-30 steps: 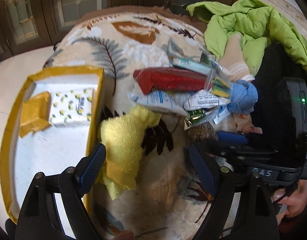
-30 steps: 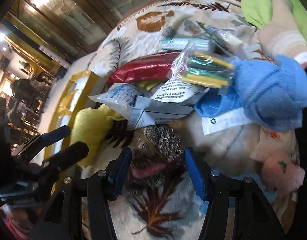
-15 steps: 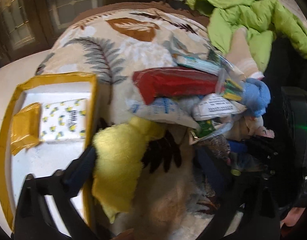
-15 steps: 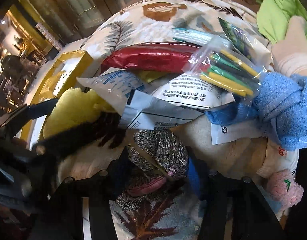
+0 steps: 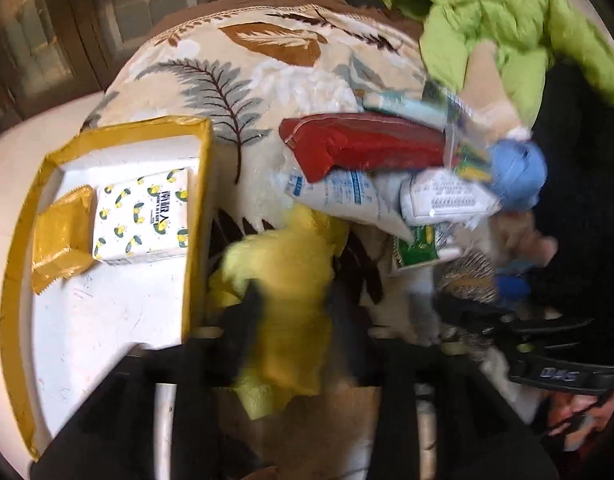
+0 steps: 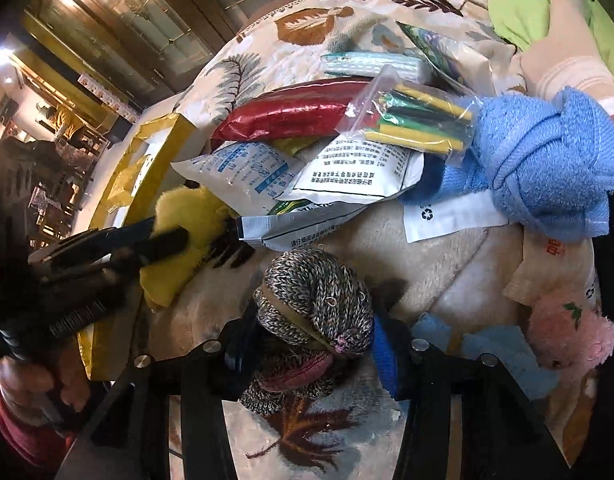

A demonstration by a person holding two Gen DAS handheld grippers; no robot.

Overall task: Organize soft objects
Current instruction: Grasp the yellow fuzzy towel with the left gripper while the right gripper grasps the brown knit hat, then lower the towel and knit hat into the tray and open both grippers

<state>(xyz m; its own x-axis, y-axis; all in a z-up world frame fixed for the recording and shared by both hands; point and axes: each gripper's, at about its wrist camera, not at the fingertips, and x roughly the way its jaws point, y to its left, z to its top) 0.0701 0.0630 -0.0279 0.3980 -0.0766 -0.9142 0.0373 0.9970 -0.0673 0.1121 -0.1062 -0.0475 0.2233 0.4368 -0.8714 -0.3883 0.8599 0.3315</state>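
Note:
A yellow fluffy cloth [image 5: 291, 264] lies on the leaf-patterned blanket [image 5: 267, 72], right beside the yellow-rimmed box [image 5: 199, 200]. My left gripper [image 5: 295, 312] is shut on it, its fingers blurred; the right wrist view shows the left gripper [image 6: 167, 236] pinching the yellow cloth [image 6: 187, 216]. My right gripper [image 6: 313, 348] is shut on a brown-and-white knitted sock bundle [image 6: 319, 292] with a pink cuff. The bundle [image 5: 467, 276] also shows in the left wrist view, low on the right.
The box holds a lemon-print tissue pack [image 5: 143, 216] and a yellow pouch [image 5: 63, 236]. A heap sits behind: red packet [image 6: 291, 112], white printed packets [image 6: 355, 172], bag of coloured tubes [image 6: 419, 120], knotted blue towel [image 6: 547, 172]. Pink plush [image 6: 567, 332] lies right, green jacket [image 5: 499, 24] far right.
My left gripper moved forward over the yellow cloth and its fingers closed on it. The right gripper stayed around the sock bundle and shifted only slightly.

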